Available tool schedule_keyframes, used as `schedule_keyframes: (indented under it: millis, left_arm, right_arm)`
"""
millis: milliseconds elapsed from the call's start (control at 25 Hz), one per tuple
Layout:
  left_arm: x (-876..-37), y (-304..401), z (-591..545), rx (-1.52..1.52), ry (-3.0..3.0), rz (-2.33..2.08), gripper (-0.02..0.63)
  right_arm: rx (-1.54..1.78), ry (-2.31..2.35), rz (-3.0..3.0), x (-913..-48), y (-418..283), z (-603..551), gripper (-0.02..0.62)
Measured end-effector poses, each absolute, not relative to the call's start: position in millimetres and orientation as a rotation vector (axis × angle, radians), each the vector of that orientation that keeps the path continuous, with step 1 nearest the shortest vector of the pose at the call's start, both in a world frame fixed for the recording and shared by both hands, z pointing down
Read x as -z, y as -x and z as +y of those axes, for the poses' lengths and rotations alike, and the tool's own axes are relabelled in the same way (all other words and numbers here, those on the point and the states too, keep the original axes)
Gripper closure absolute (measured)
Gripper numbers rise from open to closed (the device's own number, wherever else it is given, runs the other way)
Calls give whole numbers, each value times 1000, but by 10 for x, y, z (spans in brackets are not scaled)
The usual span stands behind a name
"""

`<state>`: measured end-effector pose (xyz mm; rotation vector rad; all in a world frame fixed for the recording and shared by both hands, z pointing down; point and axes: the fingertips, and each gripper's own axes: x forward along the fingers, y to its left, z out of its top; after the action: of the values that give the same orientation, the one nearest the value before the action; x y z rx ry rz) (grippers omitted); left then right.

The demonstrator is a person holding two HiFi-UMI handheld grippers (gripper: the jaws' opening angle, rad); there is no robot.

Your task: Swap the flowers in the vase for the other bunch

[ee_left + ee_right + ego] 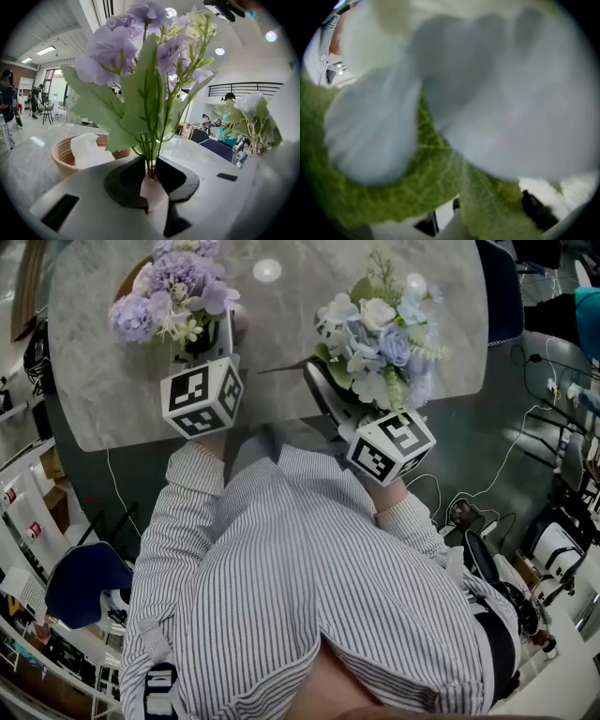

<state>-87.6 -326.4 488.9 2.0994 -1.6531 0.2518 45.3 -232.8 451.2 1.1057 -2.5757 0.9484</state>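
A purple flower bunch (173,292) stands in a pink vase (151,193) at the left of the marble table (309,296). My left gripper (152,183) is shut on the vase's neck, its black pads hugging both sides just below the green stems (151,154). In the head view this gripper (208,345) sits under the purple blooms. My right gripper (349,385) is shut on the blue and white bunch (380,343), held above the table's near edge with its stem end (281,367) pointing left. Pale petals (487,93) and green leaves (436,173) fill the right gripper view, hiding the jaws.
A woven basket (63,157) holding white tissue (89,150) stands left of the vase. The table's near edge (281,432) runs just before my striped shirt. A blue chair (502,287) is at the far right. Cables lie on the floor (506,456). People stand in the background.
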Motion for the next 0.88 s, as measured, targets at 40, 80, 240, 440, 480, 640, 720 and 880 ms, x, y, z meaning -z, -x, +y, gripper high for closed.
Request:
schedule_keyframes:
  millis: [40,80,240,440,480,640,720,880]
  left_arm:
    - [-4890,876,-3264,-253,-2101,-1650,535]
    - [-4892,879,-3264,-253,-2102,-1646,538]
    - [-4894,871,-3267,-251,-2110,-1630,550]
    - [-4836,856,-3262,-248,-2115,-1627,557]
    - [-4817,854,-3259,-241,-2118,-1622,557]
    - [-4755,841,-3238,-223,-2148,-1599,558]
    - [-4717,845,-3228,-216,-2160,-1595,560]
    - [-4541,848,-3212,-190,-2195,-1598,561]
  right_arm:
    - [-951,-1106,-2576,-4513,-451,-2325,558]
    - [-951,-1105,-2577,-4515,-448,-2324,558]
    - [-930,-1101,-2581,-4505,-446,-2329,558]
    - [-930,-1110,-2592,-4448,-459,-2339,558]
    - [-922,-1111,-2594,-4434,-462,-2342,558]
    - [-895,-1108,-2598,-4404,-450,-2358,558]
    - [-888,-1109,-2599,-4388,-433,-2370,558]
    - [-828,-1111,-2623,-4254,-407,-2405,558]
